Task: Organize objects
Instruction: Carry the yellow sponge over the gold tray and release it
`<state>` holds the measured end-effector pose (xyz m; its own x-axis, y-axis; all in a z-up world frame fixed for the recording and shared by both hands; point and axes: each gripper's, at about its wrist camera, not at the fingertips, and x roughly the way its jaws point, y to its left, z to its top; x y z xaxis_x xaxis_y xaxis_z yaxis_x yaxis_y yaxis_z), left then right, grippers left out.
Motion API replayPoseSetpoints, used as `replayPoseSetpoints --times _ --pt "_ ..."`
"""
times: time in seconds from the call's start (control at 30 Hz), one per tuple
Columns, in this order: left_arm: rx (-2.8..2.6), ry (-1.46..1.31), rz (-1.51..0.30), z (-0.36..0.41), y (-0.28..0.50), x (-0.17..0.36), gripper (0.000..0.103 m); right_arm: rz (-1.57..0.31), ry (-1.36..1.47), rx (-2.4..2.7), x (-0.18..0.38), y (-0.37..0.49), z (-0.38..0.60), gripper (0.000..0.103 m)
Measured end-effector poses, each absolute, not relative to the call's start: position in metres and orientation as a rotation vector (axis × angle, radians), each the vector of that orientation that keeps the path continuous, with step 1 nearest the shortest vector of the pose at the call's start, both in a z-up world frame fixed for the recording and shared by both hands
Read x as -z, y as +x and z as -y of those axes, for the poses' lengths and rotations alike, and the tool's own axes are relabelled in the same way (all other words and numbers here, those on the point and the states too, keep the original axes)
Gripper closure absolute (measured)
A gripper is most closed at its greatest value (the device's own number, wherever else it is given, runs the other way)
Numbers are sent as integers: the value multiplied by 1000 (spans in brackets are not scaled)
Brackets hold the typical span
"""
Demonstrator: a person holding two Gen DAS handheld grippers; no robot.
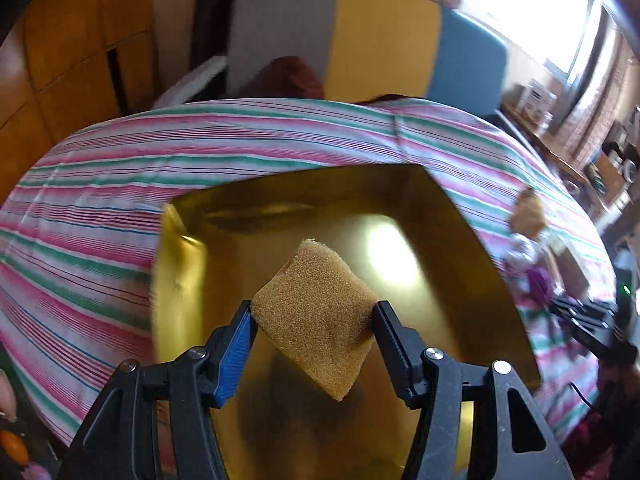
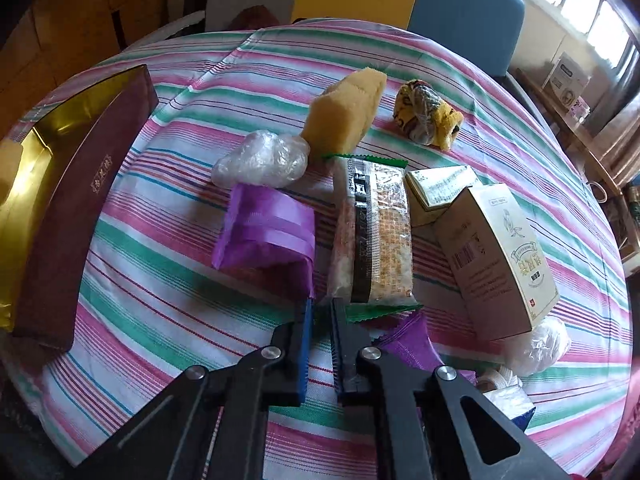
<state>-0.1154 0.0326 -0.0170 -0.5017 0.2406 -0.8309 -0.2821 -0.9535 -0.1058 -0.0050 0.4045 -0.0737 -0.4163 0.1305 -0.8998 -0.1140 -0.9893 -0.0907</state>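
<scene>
Tan, coarse-pored sponge square (image 1: pixel 316 316) is clamped by its 2 side edges in the left gripper (image 1: pixel 314 314), hanging above the gold-lined open box (image 1: pixel 180 264) that sits on the striped tablecloth (image 1: pixel 100 184). Nothing else shows inside the box, though the gripper hides its near part. To do this step well, I would lower the sponge close to the gold floor before letting go, so it lands flat and does not bounce over the rim.

From the right wrist, the right gripper (image 2: pixel 320 312) has its jaws together; whether they pinch the near corner of the purple plastic pouch (image 2: pixel 266 236) I cannot tell. Beside it lie a green-edged cracker packet (image 2: pixel 376 236), a thick yellow sponge block (image 2: pixel 344 112) and a white carton (image 2: pixel 496 256), towards the cloth's right edge. The box, maroon outside, stands at the left edge.
</scene>
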Motion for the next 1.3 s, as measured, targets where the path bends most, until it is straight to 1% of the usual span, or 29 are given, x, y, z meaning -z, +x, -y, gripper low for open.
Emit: replayPoseSetpoints --times 0.03,0.07,0.1,0.13,0.17,0.2,0.27,0.37,0.47,0.53,0.63,0.67,0.83,1.0,1.13,1.17,1.23,1.27,1.3 --pt "-2491 -1376 -56 -28 -121 18 42 12 -1610 -2531 73 -5 -404 93" --pt "-2495 -1382 -54 -24 -126 20 42 2 -1609 -2539 73 -6 -404 89" --pt "-2506 -1382 -64 -20 -130 22 42 -4 -1603 -2541 72 -6 -404 80" --pt "-2514 -1384 -76 -19 -135 24 42 -8 -1597 -2540 72 -5 -405 75" --pt "-2519 -1389 -91 -16 -140 27 42 -12 -1591 -2540 71 -6 -405 66" --pt "-2521 -1392 -100 -15 -144 30 42 -14 -1585 -2540 70 -4 -404 64" --pt "-2530 -1394 -128 -17 -154 35 42 -22 -1576 -2540 68 -1 -401 62" --pt "-2548 -1407 -150 -9 -167 37 40 -36 -1560 -2543 67 0 -403 50" --pt "-2605 -1417 -200 -6 -183 40 37 -42 -1548 -2551 65 1 -403 47" --pt "-2601 -1425 -206 -5 -189 42 31 -38 -1529 -2562 63 2 -403 42" --pt "-2611 -1405 -237 -8 -191 41 23 -31 -1496 -2585 59 3 -401 36" --pt "-2608 -1400 -237 -8 -192 41 22 -27 -1489 -2587 58 3 -401 32" --pt "-2597 -1407 -173 -2 -199 40 19 -3 -1455 -2610 54 2 -396 26" --pt "-2605 -1348 -115 5 -190 29 19 44 -1431 -2644 52 -11 -387 26" --pt "-2627 -1283 -52 15 -177 12 19 42 -1479 -2647 65 -30 -377 27" --pt "-2628 -1278 -41 19 -173 8 19 13 -1497 -2640 71 -36 -377 29" --pt "-2638 -1269 -28 26 -164 3 19 -30 -1557 -2605 82 -42 -378 57" --pt "-2643 -1261 -16 30 -157 0 19 -49 -1535 -2622 81 -42 -379 59" --pt "-2643 -1260 -8 32 -152 -1 19 -59 -1547 -2626 80 -42 -380 65"
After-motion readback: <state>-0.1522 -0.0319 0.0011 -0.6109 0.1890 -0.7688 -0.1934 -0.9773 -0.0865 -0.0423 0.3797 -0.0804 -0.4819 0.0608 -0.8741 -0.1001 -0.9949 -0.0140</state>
